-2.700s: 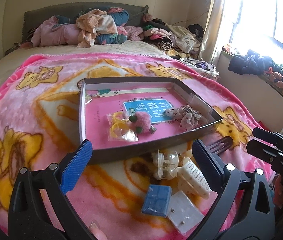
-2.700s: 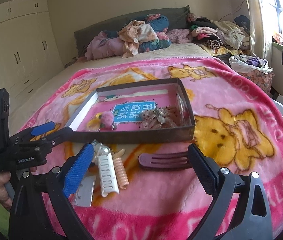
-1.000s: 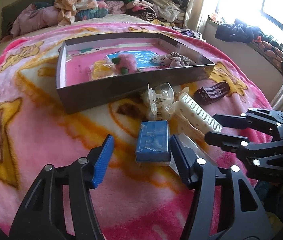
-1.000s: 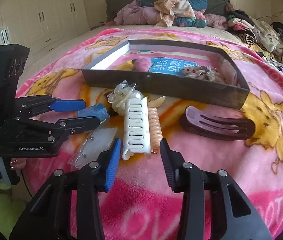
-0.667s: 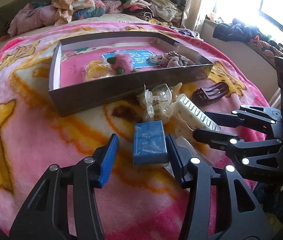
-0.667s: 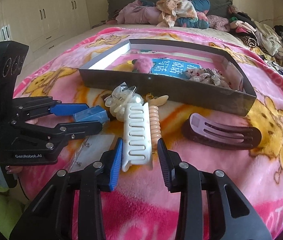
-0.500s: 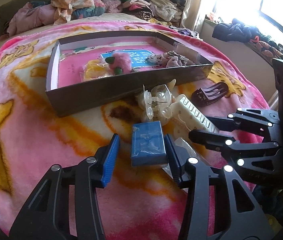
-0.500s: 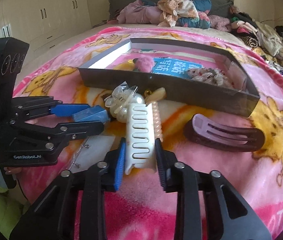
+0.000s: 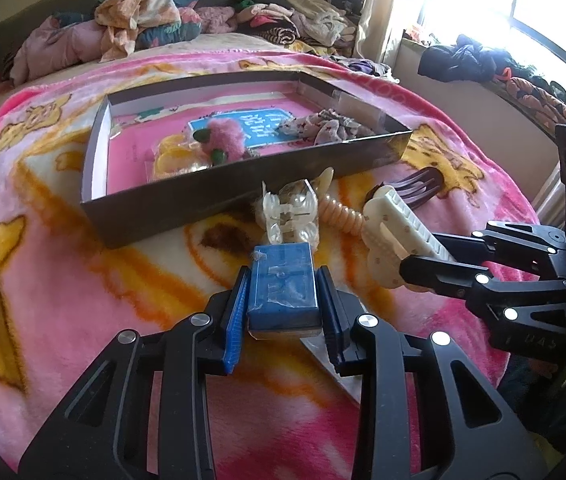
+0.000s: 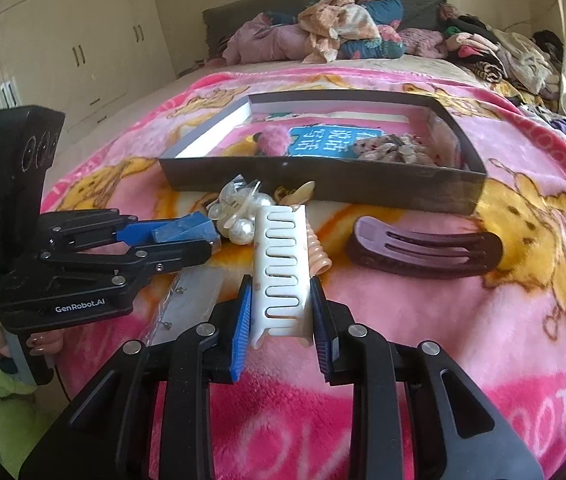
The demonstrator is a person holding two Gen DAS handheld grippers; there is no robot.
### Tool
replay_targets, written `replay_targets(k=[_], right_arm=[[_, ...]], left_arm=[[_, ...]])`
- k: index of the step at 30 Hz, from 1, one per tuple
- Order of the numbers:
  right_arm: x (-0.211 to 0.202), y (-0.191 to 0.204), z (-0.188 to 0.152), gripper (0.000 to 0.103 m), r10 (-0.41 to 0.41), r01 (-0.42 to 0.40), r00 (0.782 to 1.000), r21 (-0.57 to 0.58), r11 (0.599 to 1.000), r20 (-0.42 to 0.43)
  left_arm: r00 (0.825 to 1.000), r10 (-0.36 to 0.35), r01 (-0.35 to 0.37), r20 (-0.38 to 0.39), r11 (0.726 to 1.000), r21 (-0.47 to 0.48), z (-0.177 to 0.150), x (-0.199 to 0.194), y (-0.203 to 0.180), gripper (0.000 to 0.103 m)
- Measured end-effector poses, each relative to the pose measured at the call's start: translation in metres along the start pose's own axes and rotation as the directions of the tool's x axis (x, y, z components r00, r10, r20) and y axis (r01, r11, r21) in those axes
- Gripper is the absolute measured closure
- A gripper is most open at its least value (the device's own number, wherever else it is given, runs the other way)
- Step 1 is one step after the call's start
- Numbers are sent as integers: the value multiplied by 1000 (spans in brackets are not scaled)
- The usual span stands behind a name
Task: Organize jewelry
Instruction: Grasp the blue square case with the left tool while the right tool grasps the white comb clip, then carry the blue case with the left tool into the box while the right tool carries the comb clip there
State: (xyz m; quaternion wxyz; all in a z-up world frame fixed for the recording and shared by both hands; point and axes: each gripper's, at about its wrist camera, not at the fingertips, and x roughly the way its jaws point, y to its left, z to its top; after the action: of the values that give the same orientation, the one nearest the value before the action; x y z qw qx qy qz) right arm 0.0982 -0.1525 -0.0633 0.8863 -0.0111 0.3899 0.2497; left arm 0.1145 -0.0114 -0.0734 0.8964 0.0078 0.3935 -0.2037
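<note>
1. Bedroom, pink blanket (image 9: pixel 63 280) on bed; open box (image 9: pixel 171 208) at its middle.
2. Blue case (image 9: pixel 283 284): just clamped by left gripper (image 9: pixel 283 312), jaws newly closed, near box's front wall.
3. White clip (image 10: pixel 281 276): pinched by right gripper (image 10: pixel 281 320), tightened from a second ago.
4. Both ready for lifting into box, likely.

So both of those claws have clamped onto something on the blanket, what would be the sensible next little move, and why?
Probably lift both straight up a little. The left gripper is shut on the blue box and the right gripper on the white hair clip, both low over the blanket; they must clear the tray wall before going in.
</note>
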Motion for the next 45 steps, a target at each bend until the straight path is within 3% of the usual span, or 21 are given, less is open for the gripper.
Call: replay_targets(k=[19, 45], right_arm=[[-33, -13, 6, 77, -48, 44, 996, 57, 997, 75], [-7, -19, 60, 77, -71, 68, 994, 36, 997, 86]], left_arm=[[997, -3, 3, 77, 1000, 1, 24, -17, -9, 78], [990, 44, -36, 137, 997, -67, 58, -7, 22, 78]])
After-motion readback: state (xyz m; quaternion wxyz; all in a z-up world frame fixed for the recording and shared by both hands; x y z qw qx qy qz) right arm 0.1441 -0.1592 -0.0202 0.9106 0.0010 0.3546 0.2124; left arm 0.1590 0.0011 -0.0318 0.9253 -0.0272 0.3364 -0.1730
